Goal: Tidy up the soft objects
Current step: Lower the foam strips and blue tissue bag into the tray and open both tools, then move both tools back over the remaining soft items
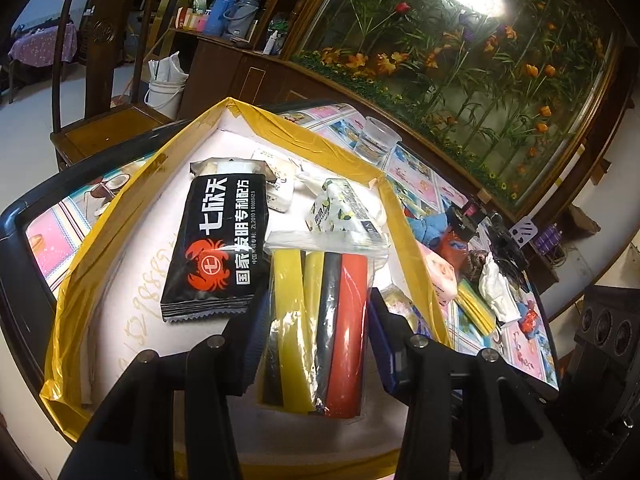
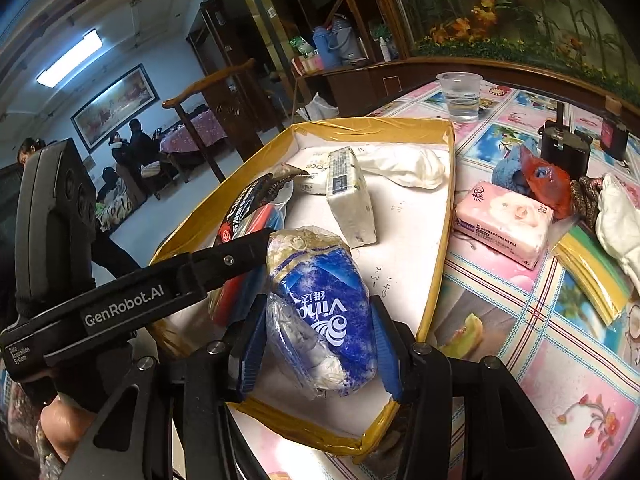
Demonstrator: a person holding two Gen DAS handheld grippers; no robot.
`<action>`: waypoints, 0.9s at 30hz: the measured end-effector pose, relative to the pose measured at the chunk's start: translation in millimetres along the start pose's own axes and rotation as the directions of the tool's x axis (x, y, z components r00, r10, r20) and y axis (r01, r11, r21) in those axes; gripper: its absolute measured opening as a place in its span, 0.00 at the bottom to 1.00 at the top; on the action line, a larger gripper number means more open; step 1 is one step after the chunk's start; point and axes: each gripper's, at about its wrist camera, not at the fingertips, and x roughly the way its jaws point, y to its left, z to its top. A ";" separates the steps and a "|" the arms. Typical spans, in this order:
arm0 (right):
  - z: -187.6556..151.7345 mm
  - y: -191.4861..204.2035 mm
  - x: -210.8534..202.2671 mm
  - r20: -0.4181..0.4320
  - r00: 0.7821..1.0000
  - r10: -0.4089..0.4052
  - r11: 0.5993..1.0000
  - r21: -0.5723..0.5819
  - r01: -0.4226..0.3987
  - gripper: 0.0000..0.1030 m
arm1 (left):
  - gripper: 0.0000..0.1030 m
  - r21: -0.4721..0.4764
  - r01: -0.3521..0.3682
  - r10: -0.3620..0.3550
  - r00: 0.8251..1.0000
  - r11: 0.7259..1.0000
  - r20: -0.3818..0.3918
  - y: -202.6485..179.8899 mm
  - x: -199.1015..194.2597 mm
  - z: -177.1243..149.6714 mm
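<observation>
Over the yellow-taped white tray (image 2: 436, 240) on the tabletop (image 2: 540, 320), the left gripper (image 1: 316, 312) has its fingers clenched on a clear bag of coloured strips (image 1: 320, 320), while the right gripper (image 2: 320, 320) grasps a crumpled blue Vinda tissue pack (image 2: 328, 312) between its fingers.

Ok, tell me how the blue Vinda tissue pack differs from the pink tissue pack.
The blue Vinda pack sits between the right gripper pads, above the yellow-taped tray; the pink tissue pack lies free on the tablecloth outside it. The blue Vinda pack looks crumpled; the pink tissue pack keeps a neat block shape. Both are plastic-wrapped.
</observation>
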 end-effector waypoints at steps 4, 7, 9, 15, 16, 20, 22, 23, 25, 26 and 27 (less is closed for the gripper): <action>-0.1 -2.0 -1.5 0.000 1.000 -0.002 1.000 -0.009 0.002 0.53 | 0.52 -0.003 -0.006 0.006 1.000 1.000 0.003 -1.1 0.0 2.1; -0.8 -0.2 -1.6 -0.002 1.000 -0.009 1.000 -0.022 0.009 0.53 | 0.62 -0.014 0.007 -0.006 1.000 1.000 0.009 0.1 -1.4 1.9; -1.3 0.8 -1.9 -0.006 1.000 -0.011 0.999 -0.032 0.011 0.54 | 0.62 -0.016 0.007 -0.007 1.000 1.000 0.015 -0.6 -3.8 2.5; 1.0 -2.6 -9.8 0.025 1.000 -0.003 1.000 -0.013 0.004 0.59 | 0.64 -0.028 0.034 -0.032 0.999 0.999 0.036 -4.6 -13.5 5.0; 1.7 -4.8 -11.8 0.031 1.000 -0.003 1.000 -0.006 0.003 0.60 | 0.64 -0.025 0.035 -0.034 0.999 0.999 0.041 -6.1 -15.3 5.1; 4.6 -17.7 -27.3 0.067 0.998 0.014 0.999 0.041 -0.017 0.60 | 0.65 -0.022 0.052 -0.051 0.997 0.998 0.052 -13.0 -20.6 4.9; 8.4 -33.2 -38.7 0.080 0.996 0.026 0.996 0.081 -0.033 0.60 | 0.66 -0.012 0.066 -0.066 0.997 0.998 0.051 -20.9 -21.9 3.3; 9.6 -41.3 -45.3 0.089 0.996 0.026 0.995 0.098 -0.035 0.60 | 0.66 -0.001 0.073 -0.073 0.996 0.997 0.051 -26.3 -22.7 1.9; 11.6 -63.8 -62.3 0.114 0.993 0.009 0.990 0.142 -0.025 0.60 | 0.66 0.025 0.094 -0.095 0.994 0.995 0.046 -39.0 -22.8 -2.9; 13.1 -80.8 -73.6 0.132 0.991 -0.007 0.984 0.175 -0.016 0.60 | 0.67 0.039 0.108 -0.110 0.993 0.993 0.040 -47.1 -21.4 -6.2; 14.1 -98.5 -85.2 0.150 0.988 -0.031 0.977 0.211 -0.002 0.60 | 0.69 0.053 0.126 -0.128 0.991 0.991 0.030 -56.5 -19.1 -10.8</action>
